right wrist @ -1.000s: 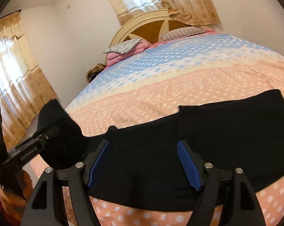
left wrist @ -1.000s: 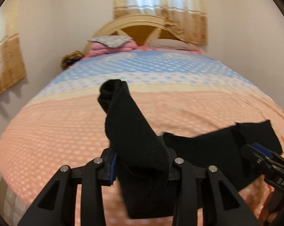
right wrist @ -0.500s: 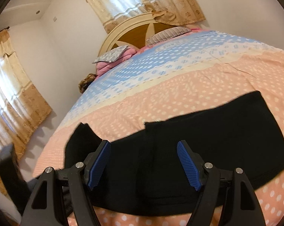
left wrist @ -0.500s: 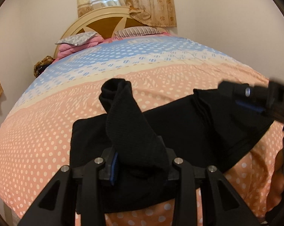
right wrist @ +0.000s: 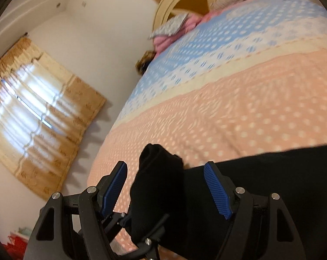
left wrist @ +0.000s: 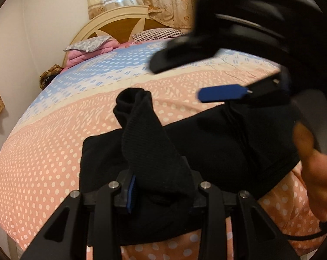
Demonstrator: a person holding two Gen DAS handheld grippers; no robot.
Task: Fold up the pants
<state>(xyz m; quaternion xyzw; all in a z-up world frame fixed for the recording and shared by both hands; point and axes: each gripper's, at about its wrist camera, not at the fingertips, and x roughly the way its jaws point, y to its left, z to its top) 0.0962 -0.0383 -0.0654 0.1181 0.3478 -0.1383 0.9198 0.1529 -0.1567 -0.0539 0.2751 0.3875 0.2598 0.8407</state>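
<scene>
Swinging across from the right edge of the left wrist view, the right claw now fills that frame's upper right, blurred, its blue pad hanging above the pants where a second ago it sat low at the edge. Its own view has turned with it: the window curtain now takes the left of that frame, and the raised bunch of black cloth stands between its two blue pads without either pad pressing on it, so this claw is open and empty. A hand shows at the right edge of the left wrist view.

By contrast the left claw has barely shifted over the last half second. It is clamped on a bunched end of the pants, and the cloth rises from its jaws as a dark ridge toward the frame's centre. What is left of the garment lies as a black slab across the orange dotted bedspread, low in both frames, near the foot of the bed.

My reading is that one fold has been laid over and the free claw is crossing to the held end, perhaps to share that grip or take it. If the left claw let go early, the ridge would likely slump and spoil the fold.
</scene>
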